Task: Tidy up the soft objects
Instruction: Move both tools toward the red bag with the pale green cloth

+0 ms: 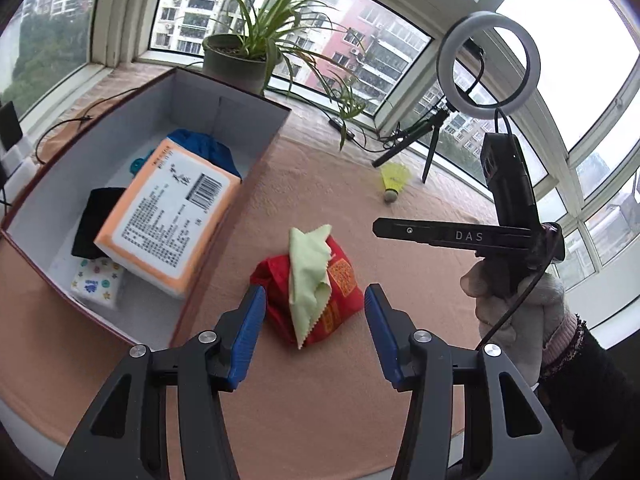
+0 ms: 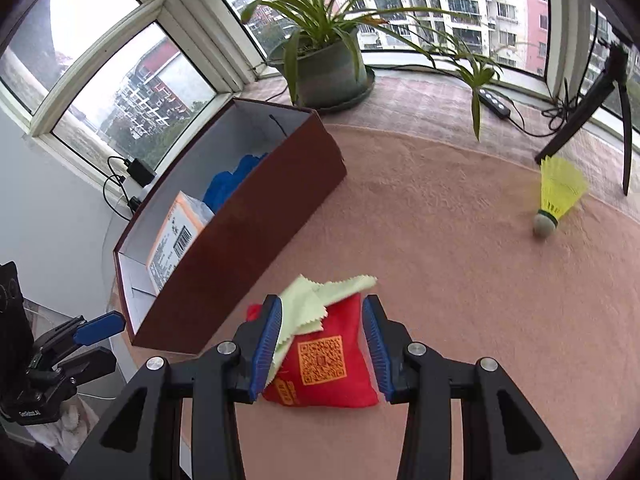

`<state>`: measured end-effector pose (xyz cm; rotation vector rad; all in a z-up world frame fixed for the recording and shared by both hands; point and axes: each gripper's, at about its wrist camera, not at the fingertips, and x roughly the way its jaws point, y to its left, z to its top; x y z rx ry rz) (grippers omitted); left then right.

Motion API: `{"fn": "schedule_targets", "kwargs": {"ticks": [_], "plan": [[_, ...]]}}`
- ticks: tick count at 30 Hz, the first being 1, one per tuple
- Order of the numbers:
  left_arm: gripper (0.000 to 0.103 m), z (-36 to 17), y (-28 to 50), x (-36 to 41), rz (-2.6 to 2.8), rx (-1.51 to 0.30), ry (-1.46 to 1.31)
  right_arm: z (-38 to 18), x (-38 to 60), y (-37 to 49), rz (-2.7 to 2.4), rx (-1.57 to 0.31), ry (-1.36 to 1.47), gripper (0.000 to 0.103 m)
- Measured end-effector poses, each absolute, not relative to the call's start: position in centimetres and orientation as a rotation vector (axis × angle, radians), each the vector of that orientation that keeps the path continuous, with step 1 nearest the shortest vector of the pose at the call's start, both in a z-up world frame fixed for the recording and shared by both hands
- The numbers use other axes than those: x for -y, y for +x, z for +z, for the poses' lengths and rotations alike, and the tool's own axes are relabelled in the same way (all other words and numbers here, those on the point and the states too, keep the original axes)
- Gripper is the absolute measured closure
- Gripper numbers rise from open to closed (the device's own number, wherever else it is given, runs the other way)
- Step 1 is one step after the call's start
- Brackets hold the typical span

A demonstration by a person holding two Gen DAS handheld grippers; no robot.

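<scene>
Between the blue pads of the right tool [image 2: 320, 346], whose jaws stand apart and grip nothing, lies the red pouch [image 2: 320, 364] on the pink surface [image 2: 440, 264]. A pale green cloth [image 2: 316, 300], pinked at the edges, drapes loosely over the pouch's far end and brushes the left pad. To grasp well, lower further and close on pouch and cloth together, lest the cloth slide off. The left tool [image 1: 316, 334] hangs open, empty, short of the pouch. Beyond, leftward: the open box [image 2: 248, 240], already holding soft items.
</scene>
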<state>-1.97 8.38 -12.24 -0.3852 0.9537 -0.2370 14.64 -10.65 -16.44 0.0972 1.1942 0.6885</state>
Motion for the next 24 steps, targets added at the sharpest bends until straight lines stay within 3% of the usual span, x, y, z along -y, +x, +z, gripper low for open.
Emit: {"fn": "schedule_targets", "kwargs": {"ticks": [5, 8, 19, 22, 24], "plan": [[0.053, -15.6, -3.2, -5.2, -0.257, -1.018, -0.366, -19.6, 12.2, 13.9, 0.711, -1.261, 0.098, 0.064], [0.053, -17.5, -3.6, -4.2, -0.249, -1.044, -0.357, -20.7, 12.8, 13.8, 0.738, -1.275, 0.116, 0.056], [0.053, -19.4, -3.3, -5.9, -0.091, -1.003, -0.418, -22.5, 12.7, 14.5, 0.812, -1.305, 0.146, 0.056], [0.069, -19.6, -3.2, -6.6, -0.04, -0.984, -0.451, -22.5, 12.6, 14.7, 0.824, -1.303, 0.132, 0.056], [0.07, -19.7, -3.0, -7.1, -0.037, -0.969, -0.516, -22.7, 12.5, 15.0, 0.831, -1.305, 0.127, 0.056]]}}
